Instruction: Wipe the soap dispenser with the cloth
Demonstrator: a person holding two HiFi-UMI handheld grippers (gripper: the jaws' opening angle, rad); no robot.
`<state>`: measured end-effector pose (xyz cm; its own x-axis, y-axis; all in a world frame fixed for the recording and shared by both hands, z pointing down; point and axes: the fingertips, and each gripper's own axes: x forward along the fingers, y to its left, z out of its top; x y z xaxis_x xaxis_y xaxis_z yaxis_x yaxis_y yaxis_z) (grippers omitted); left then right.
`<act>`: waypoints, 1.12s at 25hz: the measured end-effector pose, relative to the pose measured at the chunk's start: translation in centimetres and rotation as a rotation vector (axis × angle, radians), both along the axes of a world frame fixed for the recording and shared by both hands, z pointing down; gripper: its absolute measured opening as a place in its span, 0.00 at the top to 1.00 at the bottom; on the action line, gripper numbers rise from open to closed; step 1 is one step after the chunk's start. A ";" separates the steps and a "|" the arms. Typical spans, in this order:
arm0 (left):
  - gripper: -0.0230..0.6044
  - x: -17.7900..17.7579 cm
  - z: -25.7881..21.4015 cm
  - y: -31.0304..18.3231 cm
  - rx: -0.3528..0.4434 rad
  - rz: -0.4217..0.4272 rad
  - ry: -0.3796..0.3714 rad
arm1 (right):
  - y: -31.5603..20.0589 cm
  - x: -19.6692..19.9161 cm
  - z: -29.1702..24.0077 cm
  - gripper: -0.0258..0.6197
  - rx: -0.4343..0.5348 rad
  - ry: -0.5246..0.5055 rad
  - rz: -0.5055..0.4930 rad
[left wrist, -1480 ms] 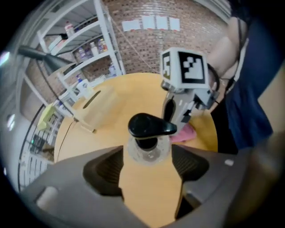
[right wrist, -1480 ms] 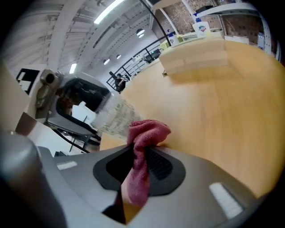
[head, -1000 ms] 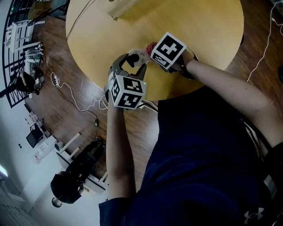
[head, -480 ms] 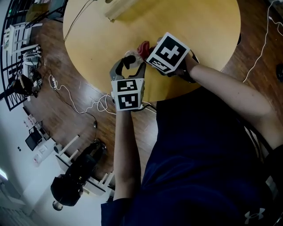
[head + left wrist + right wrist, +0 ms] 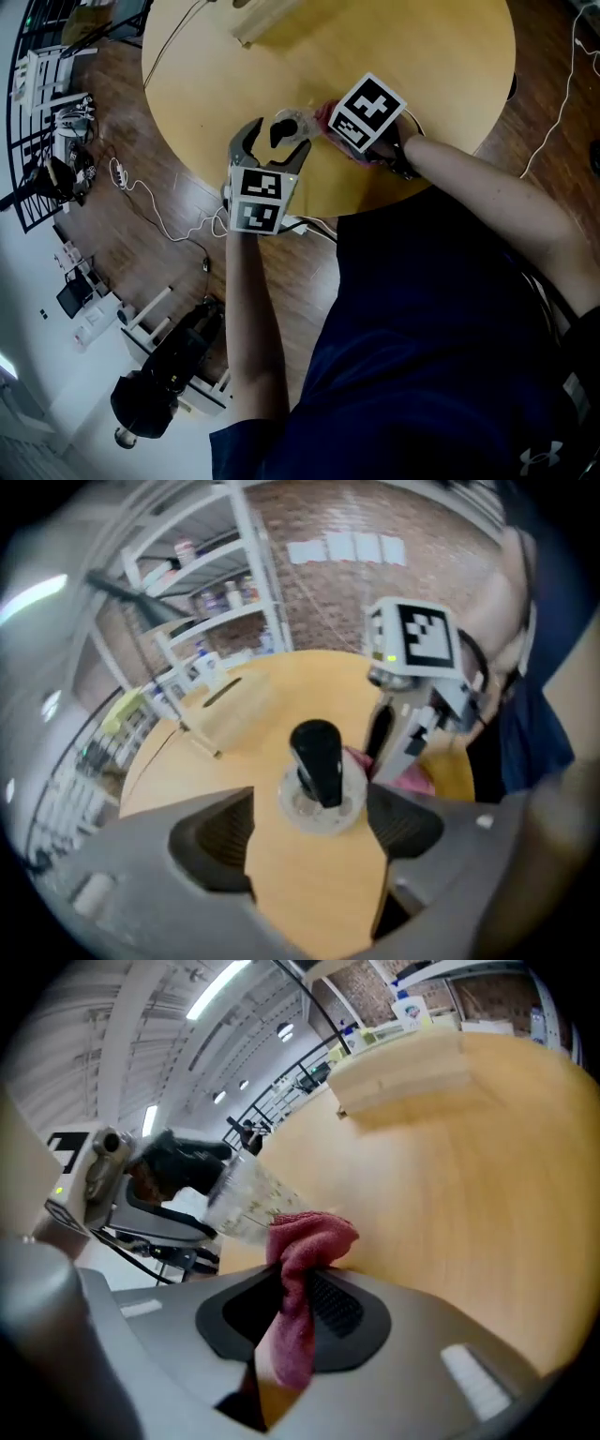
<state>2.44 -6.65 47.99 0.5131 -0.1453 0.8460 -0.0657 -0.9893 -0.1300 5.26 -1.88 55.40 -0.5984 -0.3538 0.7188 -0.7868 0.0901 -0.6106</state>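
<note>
Head view: soap dispenser [image 5: 289, 127] on tabletop [image 5: 422, 56], centre frame, nr front edge. Left hand-held gripper [image 5: 272, 141] jaws just been opening, now wide.
Left gripper view: dispenser betw. jaws, pads clear both sides; prob. no longer steadied.
Right gripper view: right hand-held gripper [image 5: 295, 1312] clamped on red cloth [image 5: 300, 1269], cloth tip at dispenser side, contact unclear.

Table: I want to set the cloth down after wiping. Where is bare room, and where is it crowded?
Free: the broad table stretch between the wooden block and the right rim, beyond the right gripper. Crowded: the near edge, where soap dispenser, cloth and left gripper bunch together.
</note>
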 end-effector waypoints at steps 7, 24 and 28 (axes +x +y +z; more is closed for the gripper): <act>0.45 0.4 0.6 -0.6 0.024 -0.258 0.036 | -2.3 0.8 -4.8 0.83 0.145 0.050 -0.030; 0.43 -0.8 1.2 0.3 -0.038 -0.324 0.048 | -1.4 0.6 -4.9 0.83 0.124 0.044 -0.043; 0.48 -0.9 2.1 0.1 0.086 -0.153 -0.007 | -1.5 0.6 -1.4 0.83 0.070 0.085 -0.051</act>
<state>1.49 -6.54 50.10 0.4733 -0.2929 0.8307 -0.2132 -0.9531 -0.2146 5.90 -3.42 54.03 -0.5551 -0.3761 0.7419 -0.8286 0.1713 -0.5331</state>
